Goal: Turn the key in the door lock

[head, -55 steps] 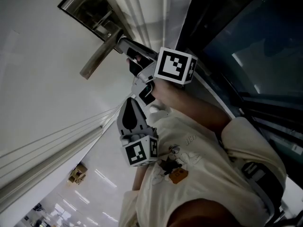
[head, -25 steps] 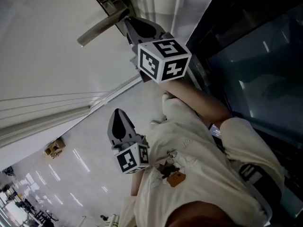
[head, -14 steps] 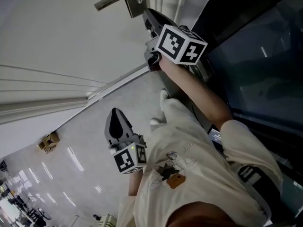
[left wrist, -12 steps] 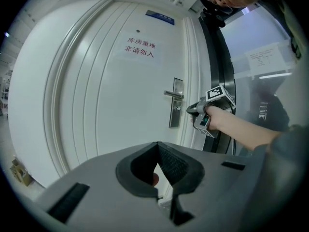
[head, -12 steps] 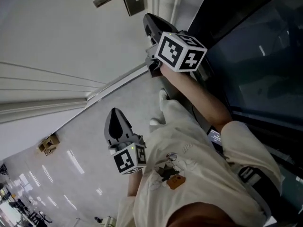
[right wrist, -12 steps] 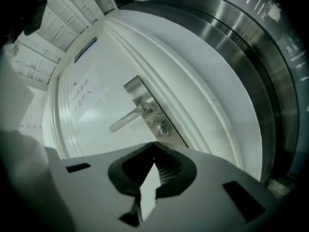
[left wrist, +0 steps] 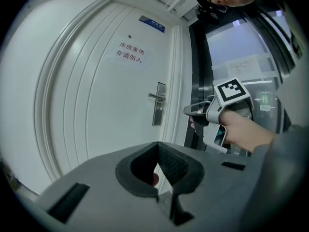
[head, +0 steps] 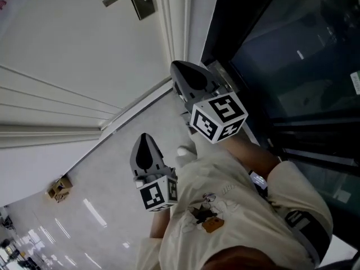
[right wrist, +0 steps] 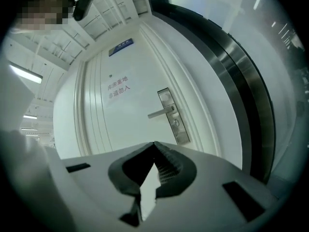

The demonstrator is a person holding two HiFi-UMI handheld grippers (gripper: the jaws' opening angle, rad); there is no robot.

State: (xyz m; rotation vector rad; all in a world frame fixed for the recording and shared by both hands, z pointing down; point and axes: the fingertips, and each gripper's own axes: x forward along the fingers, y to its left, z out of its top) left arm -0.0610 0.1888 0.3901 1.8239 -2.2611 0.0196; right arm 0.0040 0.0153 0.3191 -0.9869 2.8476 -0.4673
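Right claw clenched, pads tip to tip, nothing in it, touching nothing. Left claw same: closed, empty. Both hang in the air facing the door, well apart from it. Lock sits in the plate just under the handle. Key is too small to make out, so I can't say if one is in there or how it's turned. Step: no contact with the lock. This fits either a reach toward the key or a pull-back after the turn. If a turn is still due, it needs a claw at the lock, opened, then pinched square on the key head.
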